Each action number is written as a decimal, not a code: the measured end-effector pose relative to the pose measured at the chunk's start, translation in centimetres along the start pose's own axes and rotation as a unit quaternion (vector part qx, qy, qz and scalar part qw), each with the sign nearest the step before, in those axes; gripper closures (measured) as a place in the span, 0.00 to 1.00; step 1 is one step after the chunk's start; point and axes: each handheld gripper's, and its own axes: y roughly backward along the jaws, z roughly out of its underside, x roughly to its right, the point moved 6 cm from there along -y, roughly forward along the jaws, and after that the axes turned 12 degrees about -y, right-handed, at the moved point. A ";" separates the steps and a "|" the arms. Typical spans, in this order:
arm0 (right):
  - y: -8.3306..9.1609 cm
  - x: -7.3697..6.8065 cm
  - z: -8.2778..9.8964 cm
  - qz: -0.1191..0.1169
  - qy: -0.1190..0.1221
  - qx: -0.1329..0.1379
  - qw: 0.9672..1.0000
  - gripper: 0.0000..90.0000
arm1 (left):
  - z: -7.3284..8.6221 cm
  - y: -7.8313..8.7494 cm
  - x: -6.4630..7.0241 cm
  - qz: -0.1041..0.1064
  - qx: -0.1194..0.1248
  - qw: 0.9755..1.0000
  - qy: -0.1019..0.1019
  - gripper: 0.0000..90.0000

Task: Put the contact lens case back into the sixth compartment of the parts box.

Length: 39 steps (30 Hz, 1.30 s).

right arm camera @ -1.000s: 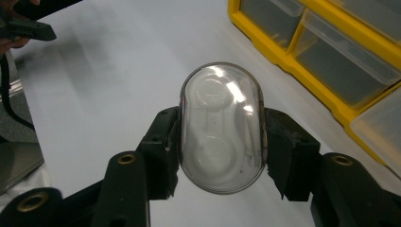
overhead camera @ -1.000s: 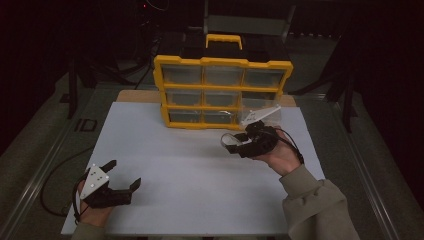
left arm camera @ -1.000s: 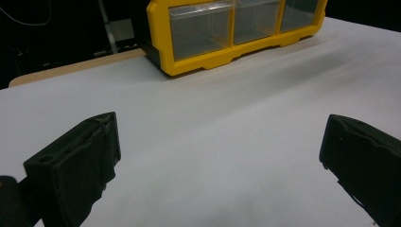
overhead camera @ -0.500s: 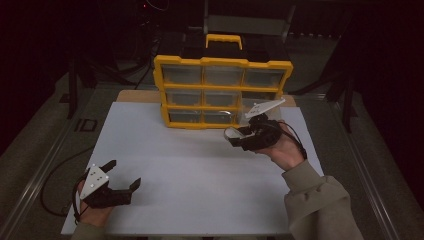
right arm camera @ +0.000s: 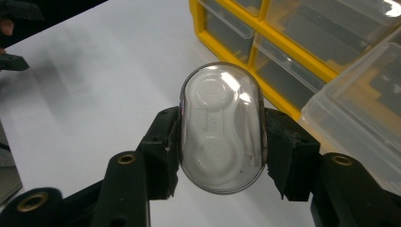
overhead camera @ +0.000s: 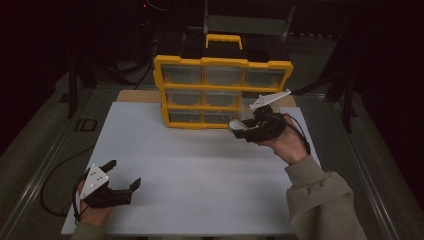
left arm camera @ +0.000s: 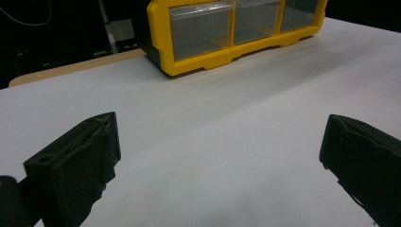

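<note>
Clear oval case [right arm camera: 221, 126] sits clamped crosswise between the right gripper [right arm camera: 221, 142] jaws, its rounded end jutting out past their tips, above the table [right arm camera: 94, 71] beside the yellow organizer [right arm camera: 265, 52]. Left gripper [overhead camera: 122, 177] jaws gape wide, nothing between them.

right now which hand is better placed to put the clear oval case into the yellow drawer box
Right. The right tongs are shut on the clear oval case, close to the yellow drawer box, where one clear drawer stands pulled out. The left tongs are open, holding nothing, at the near edge of the table.
</note>
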 end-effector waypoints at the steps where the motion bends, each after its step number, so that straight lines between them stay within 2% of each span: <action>1: 0.0 0.1 -0.1 0.001 -0.001 -0.001 1.000 0.55 | 0.0 0.0 0.0 0.000 0.000 1.000 0.000 0.00; 23: 0.8 2.1 -1.5 0.029 -0.028 0.007 0.999 0.55 | 0.0 0.0 0.0 -0.001 0.000 1.000 0.001 0.00; 34: 1.1 2.8 -2.5 0.051 -0.030 0.010 0.998 0.55 | 0.0 0.0 0.0 0.000 0.001 1.000 0.002 0.00; 39: 1.2 3.1 -2.9 0.063 -0.022 0.012 0.998 0.55 | 0.1 0.0 0.0 0.000 0.001 1.000 0.002 0.00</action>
